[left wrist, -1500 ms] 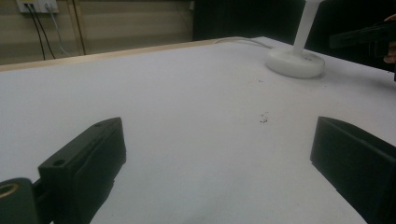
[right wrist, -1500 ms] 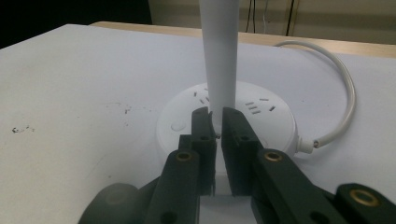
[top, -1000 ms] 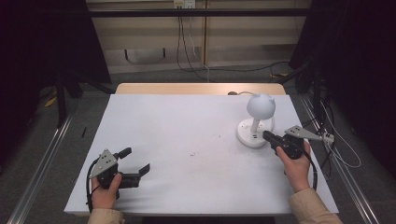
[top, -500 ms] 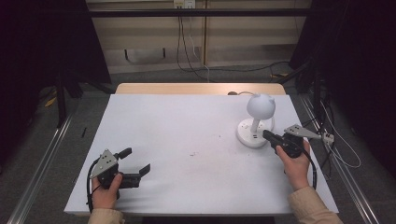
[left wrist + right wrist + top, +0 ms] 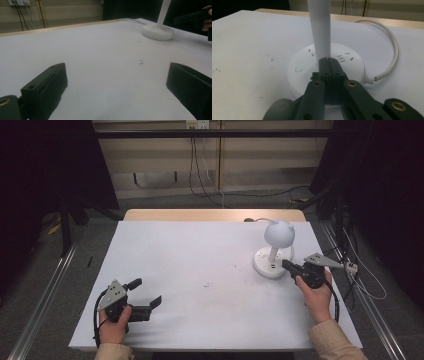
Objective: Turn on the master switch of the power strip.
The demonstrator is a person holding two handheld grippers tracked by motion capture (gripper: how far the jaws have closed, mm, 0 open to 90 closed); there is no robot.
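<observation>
High view: you are holding the right gripper [image 5: 289,265] at the round base of the white lamp [image 5: 274,251], which is standing on the bench [image 5: 200,270] at its far right. Your left gripper [image 5: 146,295] is resting near the front left, well apart.

Left gripper view: its jaws are spread wide over bare bench, with the lamp base [image 5: 158,32] far off.

Right gripper view: the jaws are pressed together, tips over the base [image 5: 299,72] just before the stem [image 5: 320,30]. Judging from this, you are pressing a touch control; the round button [image 5: 298,69] is lying left of the tips, so shift leftward and press lightly.
</observation>
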